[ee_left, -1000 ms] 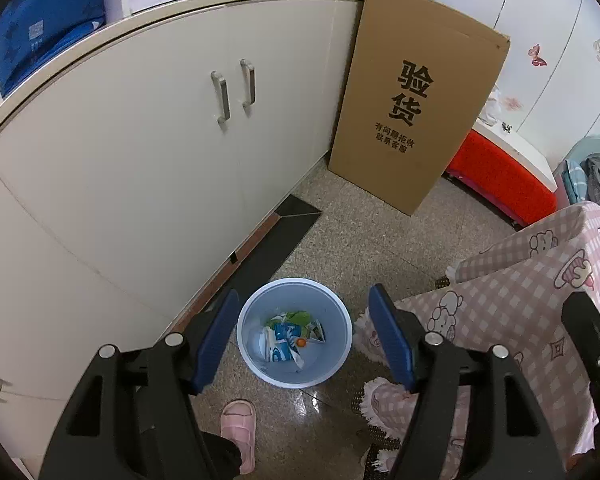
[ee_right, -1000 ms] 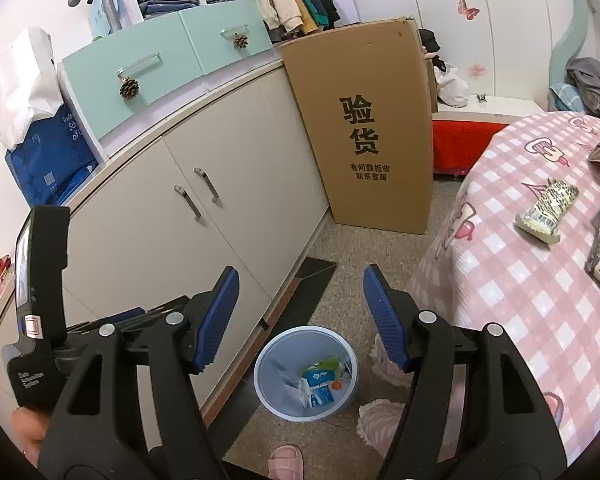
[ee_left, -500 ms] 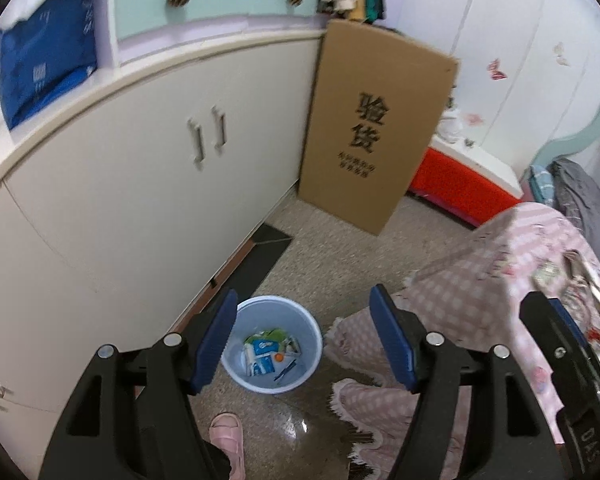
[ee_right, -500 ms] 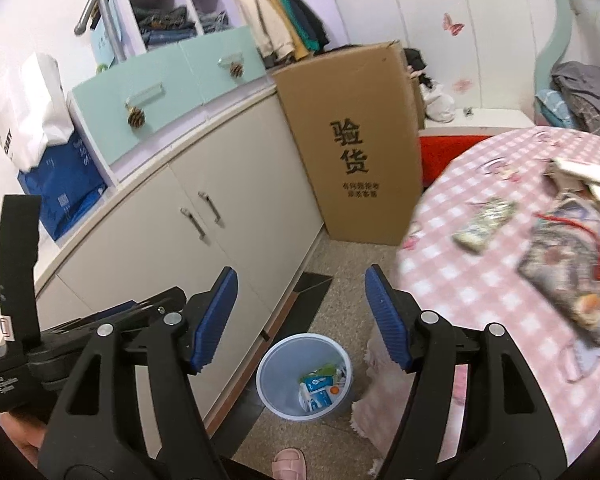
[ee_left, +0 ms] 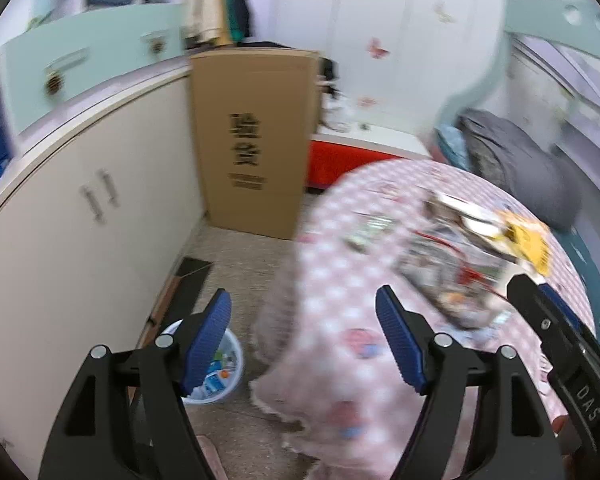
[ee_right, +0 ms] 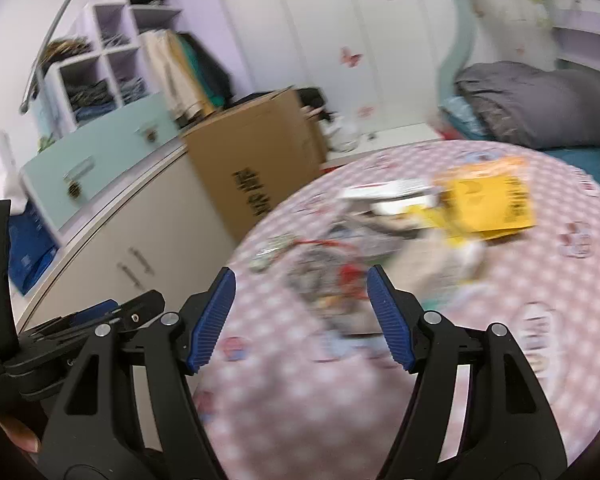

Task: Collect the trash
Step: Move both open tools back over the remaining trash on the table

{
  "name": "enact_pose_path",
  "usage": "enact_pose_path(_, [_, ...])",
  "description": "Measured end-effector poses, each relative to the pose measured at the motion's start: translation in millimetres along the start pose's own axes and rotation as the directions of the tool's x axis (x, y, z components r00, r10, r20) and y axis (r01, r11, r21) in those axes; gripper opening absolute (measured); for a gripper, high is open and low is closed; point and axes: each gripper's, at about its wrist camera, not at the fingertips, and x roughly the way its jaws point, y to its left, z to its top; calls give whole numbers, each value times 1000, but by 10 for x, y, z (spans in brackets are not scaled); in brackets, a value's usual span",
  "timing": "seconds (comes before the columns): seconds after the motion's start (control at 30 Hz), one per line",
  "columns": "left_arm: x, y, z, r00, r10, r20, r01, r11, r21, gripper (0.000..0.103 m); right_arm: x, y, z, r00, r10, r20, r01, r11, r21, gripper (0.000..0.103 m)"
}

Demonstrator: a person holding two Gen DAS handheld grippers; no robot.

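Both views are motion-blurred. A pile of trash lies on the pink checked table (ee_right: pixel 340 400): a yellow packet (ee_right: pixel 488 204), a white wrapper (ee_right: pixel 384 192), a small green-white wrapper (ee_right: pixel 268 254) and a grey-red crumpled bag (ee_right: pixel 332 280). My right gripper (ee_right: pixel 300 316) is open and empty above the table, near the grey-red bag. My left gripper (ee_left: pixel 304 340) is open and empty over the table's left edge. The pale blue trash bin (ee_left: pixel 224 372), with wrappers inside, stands on the floor at lower left. The pile (ee_left: pixel 452 272) also shows in the left wrist view.
A cream cabinet (ee_left: pixel 80 240) runs along the left. A tall cardboard box (ee_left: pixel 252 140) leans at its end. A red low bench (ee_left: pixel 348 164) is behind. A grey quilt (ee_right: pixel 532 104) lies on the bed at the right. The right gripper's body (ee_left: pixel 560 352) shows at the left wrist view's right.
Both grippers have swung up and to the right, from over the bin and floor to over the table and its pile of trash. Both stay open.
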Motion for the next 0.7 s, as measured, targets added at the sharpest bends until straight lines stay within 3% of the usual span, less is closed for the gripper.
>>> enact_pose_path(0.23, [220,-754,-19,996,-80,-28,83,990,116,73,-75,-643,33,998,-65,5,65,993,98,68])
enact_pose_path(0.57, [615,-1182,73,986,-154,-69,163,976,145,72,50,-975,55,998,-61,-3,61,988,140,68])
enact_pose_path(0.63, [722,-1237,83,982,-172,-84,183,972,146,61,79,-985,60,998,-55,-7,56,989,140,68])
enact_pose_path(0.7, [808,-1239,84,975,-195,-107,208,969,131,42,89,-976,66,999,-47,-11,49,990,135,68])
